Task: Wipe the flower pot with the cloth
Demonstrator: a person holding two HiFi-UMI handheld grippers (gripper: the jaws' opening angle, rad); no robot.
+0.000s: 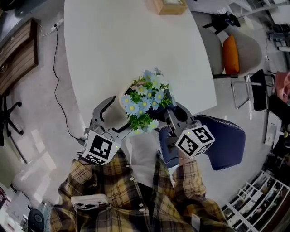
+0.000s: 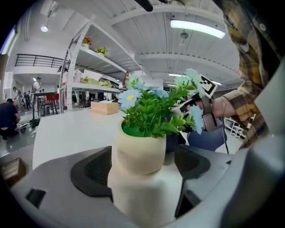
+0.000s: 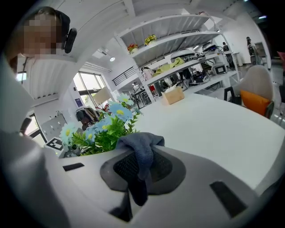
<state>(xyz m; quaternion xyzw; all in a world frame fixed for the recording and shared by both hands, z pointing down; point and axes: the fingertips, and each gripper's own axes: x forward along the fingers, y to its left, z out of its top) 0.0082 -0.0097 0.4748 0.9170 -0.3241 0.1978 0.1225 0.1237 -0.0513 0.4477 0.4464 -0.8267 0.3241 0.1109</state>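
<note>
A cream flower pot [image 2: 141, 153] with green leaves and blue flowers [image 1: 147, 97] stands near the front edge of the white table [image 1: 136, 36]. My left gripper [image 1: 113, 118] is on the pot's left. Its jaws are spread wide with the pot between them, and the dark pads [image 2: 91, 171] stand clear of the pot's sides. My right gripper [image 1: 174, 115] is on the pot's right, shut on a grey-blue cloth [image 3: 140, 149]. The cloth bunches over the jaws and hangs down between them, close beside the leaves.
A wooden tissue box [image 1: 170, 6] sits at the far end of the table. A blue chair [image 1: 226, 140] stands at the right by my right gripper, and a chair with an orange cushion [image 1: 231, 54] is further back. A cable [image 1: 56, 68] runs along the floor on the left.
</note>
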